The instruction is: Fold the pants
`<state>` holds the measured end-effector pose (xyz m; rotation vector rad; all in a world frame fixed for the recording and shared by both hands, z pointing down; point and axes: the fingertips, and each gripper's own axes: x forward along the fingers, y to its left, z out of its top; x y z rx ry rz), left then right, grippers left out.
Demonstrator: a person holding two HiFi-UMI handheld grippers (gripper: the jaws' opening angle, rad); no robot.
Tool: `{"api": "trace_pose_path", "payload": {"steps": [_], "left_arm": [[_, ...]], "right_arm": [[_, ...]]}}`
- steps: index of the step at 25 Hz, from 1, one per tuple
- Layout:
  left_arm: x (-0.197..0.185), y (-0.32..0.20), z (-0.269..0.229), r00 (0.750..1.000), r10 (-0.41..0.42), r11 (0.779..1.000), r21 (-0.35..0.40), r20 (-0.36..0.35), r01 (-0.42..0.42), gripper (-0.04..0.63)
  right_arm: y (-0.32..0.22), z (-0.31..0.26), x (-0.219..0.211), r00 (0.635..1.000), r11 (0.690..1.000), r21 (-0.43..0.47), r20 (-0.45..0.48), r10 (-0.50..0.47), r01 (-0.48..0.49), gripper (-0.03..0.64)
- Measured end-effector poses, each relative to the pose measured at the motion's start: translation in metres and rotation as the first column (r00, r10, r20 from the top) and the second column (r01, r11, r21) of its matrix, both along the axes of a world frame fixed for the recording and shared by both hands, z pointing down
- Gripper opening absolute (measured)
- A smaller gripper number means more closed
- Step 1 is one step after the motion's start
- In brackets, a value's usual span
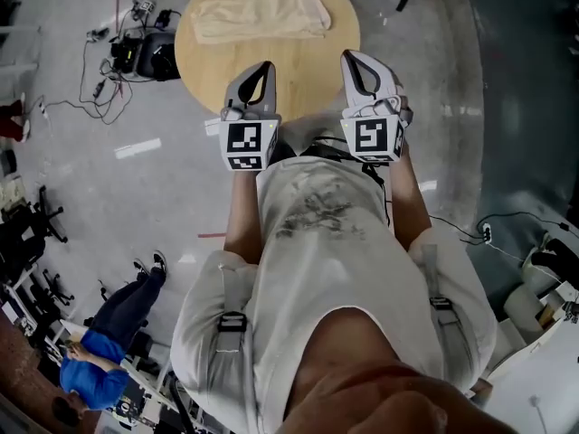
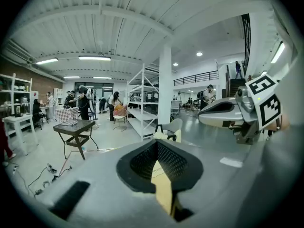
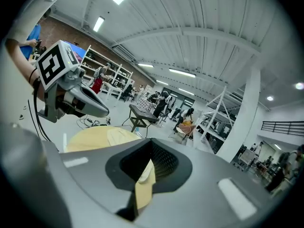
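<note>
Pants (image 1: 262, 12) of cream cloth are seen lying in a flattened, folded bundle on the far half of a round wooden desk (image 1: 303, 66). Their top edge is cut off by the frame in the head view. The left tool (image 1: 262, 69) and the right tool (image 1: 353, 60) are held side by side, clear of the pants. In the head view they overlap the near edge of the desk, so that edge is hidden. In each tool's own view the jaws are shown pressed together with nothing gripped, and only a thin strip of pale yellow is glimpsed through the black opening. The only print that can be made out is the black-and-white square pattern on each marker cube (image 1: 249, 143). A dark smudged design on the person's shirt (image 1: 317, 211) cannot be read. In the right gripper view the desk and the pants are largely covered by the tool's grey body. Cables (image 1: 109, 52) are strewn on the floor left of the desk.
</note>
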<state>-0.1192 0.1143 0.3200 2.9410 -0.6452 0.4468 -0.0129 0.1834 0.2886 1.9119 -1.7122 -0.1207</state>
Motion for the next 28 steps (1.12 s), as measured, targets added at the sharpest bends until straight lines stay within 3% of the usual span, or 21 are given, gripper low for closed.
{"api": "trace_pose_path", "payload": {"steps": [13,28], "left_arm": [[0.066,0.019,-0.013,1.000,-0.011,1.000,0.015,-0.015,0.011,0.008],[0.116,-0.040,-0.006,0.998,0.029,0.998,-0.045,-0.051,-0.031,0.008]], "right_arm": [[0.012,-0.012,0.068,1.000,1.000,0.020,0.008,-0.012,0.012,0.008],[-0.055,-0.006,0.107,1.000,0.999,-0.045,-0.015,-0.012,0.012,0.008]]}}
